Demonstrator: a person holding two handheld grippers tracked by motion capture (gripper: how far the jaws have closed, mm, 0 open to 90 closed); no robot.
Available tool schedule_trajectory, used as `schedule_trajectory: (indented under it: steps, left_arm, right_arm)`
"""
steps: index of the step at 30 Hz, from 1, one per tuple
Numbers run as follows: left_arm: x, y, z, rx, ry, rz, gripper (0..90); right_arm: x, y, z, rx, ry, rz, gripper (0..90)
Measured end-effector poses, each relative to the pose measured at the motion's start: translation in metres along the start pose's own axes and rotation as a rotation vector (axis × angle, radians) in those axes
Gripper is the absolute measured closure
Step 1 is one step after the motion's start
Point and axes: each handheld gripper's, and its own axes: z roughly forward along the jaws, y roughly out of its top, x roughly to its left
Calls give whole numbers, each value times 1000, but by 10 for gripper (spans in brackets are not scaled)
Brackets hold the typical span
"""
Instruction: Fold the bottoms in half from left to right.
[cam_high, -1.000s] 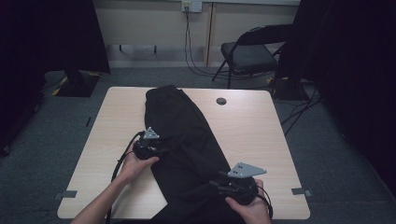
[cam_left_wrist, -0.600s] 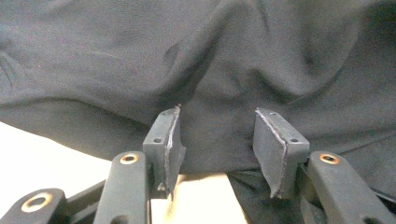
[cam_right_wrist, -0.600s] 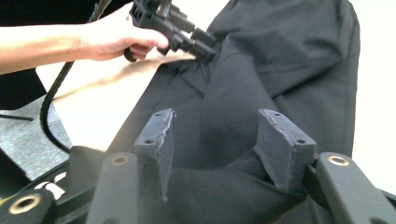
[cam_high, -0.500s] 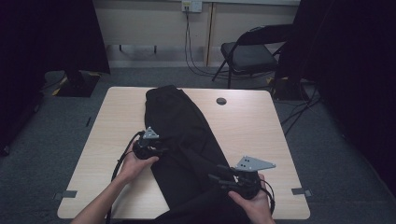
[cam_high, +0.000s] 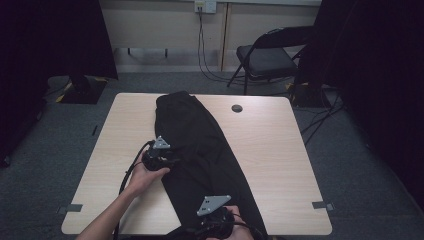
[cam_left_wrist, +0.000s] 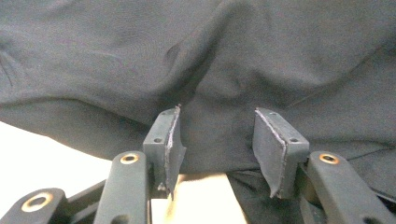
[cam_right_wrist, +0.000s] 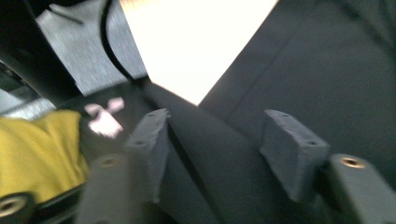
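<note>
A: The left gripper (cam_high: 159, 159)?
B: Jaws parted, black fabric bunched between the pads, not pinched, at the garment's nine-o'clock edge

A: The right gripper (cam_high: 216, 224)?
B: Jaws have just been opening; they stand apart over the cloth at the table's six-o'clock edge

A: The black garment (cam_high: 200, 145)?
B: Stretched from twelve toward six down the wooden table (cam_high: 280, 150)

1. The black garment (cam_high: 200, 150) was a long, dark piece of cloth, matte and softly creased.
2. It lay flat on the pale wooden surface (cam_high: 270, 150), stretched slantwise from the far edge near the middle to the near edge at the right.
3. Its near end hung over the surface's near edge.
4. Shallow folds ran through its middle (cam_left_wrist: 210, 70), and a straight seam crossed its near part (cam_right_wrist: 261, 93).
</note>
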Motion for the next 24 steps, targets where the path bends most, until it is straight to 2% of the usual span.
schedule_trajectory:
  steps: [2,3,4,5,6,7,8,9,11,14,16,17,18,19,20,21,22,24]
  left_arm:
    - [0,0,0,-1,-1,0,520]
    - [0,0,0,-1,-1,1,520]
    - [0,0,0,-2,-1,1,520]
    - [0,0,0,-2,-1,1,521]
    - [0,0,0,-4,0,0,521]
    - [0,0,0,-4,1,-1,521]
    - [0,0,0,-4,2,-2,521]
    - [0,0,1,-5,3,-3,521]
    - [0,0,1,-7,1,-6,521]
    - [1,0,1,-8,7,0,521]
    - [1,0,1,-8,8,2,521]
    - [1,0,1,-7,12,7,521]
    - [0,0,1,-14,13,-4,521]
    - [0,0,2,-15,10,-8,522]
    - [1,1,1,-7,13,5,521]
    - [1,0,1,-10,10,0,522]
    - [1,1,2,-11,12,-3,522]
    - [2,1,2,-13,16,-4,523]
  right_arm:
    - [-2,-4,7,16,1,-5,351]
    - [-2,-7,10,38,-14,-12,353]
    - [0,-9,13,36,-43,-39,382]
    - [2,-10,13,28,-77,-72,450]
    - [1,-10,13,30,-88,-66,604]
    - [1,-9,11,22,-125,-53,754]
    - [-1,-9,9,20,-138,-45,856]
    - [-3,-10,5,2,-137,-29,890]
    - [-7,-9,-10,-50,-133,10,891]
    - [-15,-12,-46,-123,-166,63,892]
    - [-22,-19,-71,-175,-219,105,892]
    - [-26,-23,-80,-189,-229,125,892]
    - [-32,-29,-92,-209,-263,154,892]
    - [-38,-35,-103,-220,-304,175,892]
    - [-44,-42,-113,-220,-344,180,891]
    - [-51,-50,-124,-205,-405,185,891]
    - [-57,-57,-130,-202,-431,211,889]
    - [-68,-69,-136,-185,-447,250,866]
